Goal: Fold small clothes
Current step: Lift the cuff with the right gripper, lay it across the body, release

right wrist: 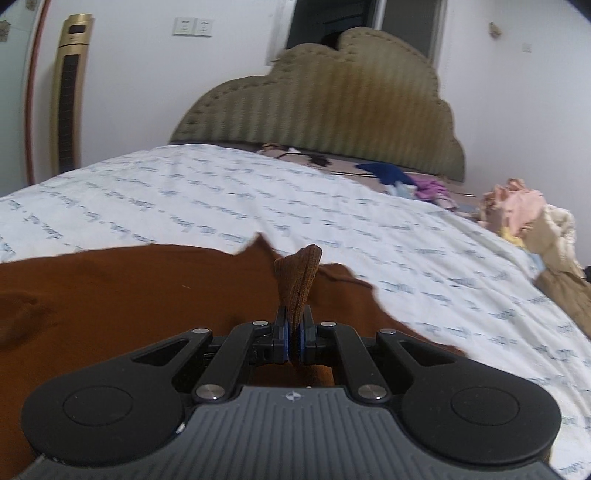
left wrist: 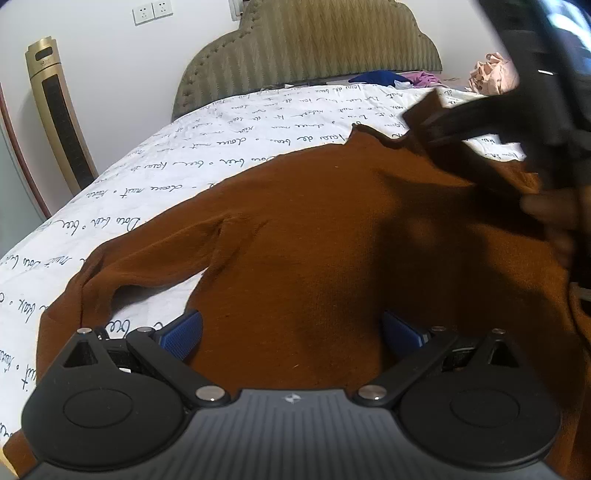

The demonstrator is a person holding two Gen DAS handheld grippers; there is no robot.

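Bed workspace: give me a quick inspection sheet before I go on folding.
Surface: bed with white script-printed sheet.
Job's things: brown sweater spread flat, one sleeve lying out to the side.
Clutter: blue and purple clothes near the headboard; pink and cream pile at the bed's edge.
Grippers: left gripper open over the sweater; right gripper shut on a ribbed edge of the sweater.
Cables: nothing seen.
Surroundings: padded headboard, gold tower unit, wall sockets.
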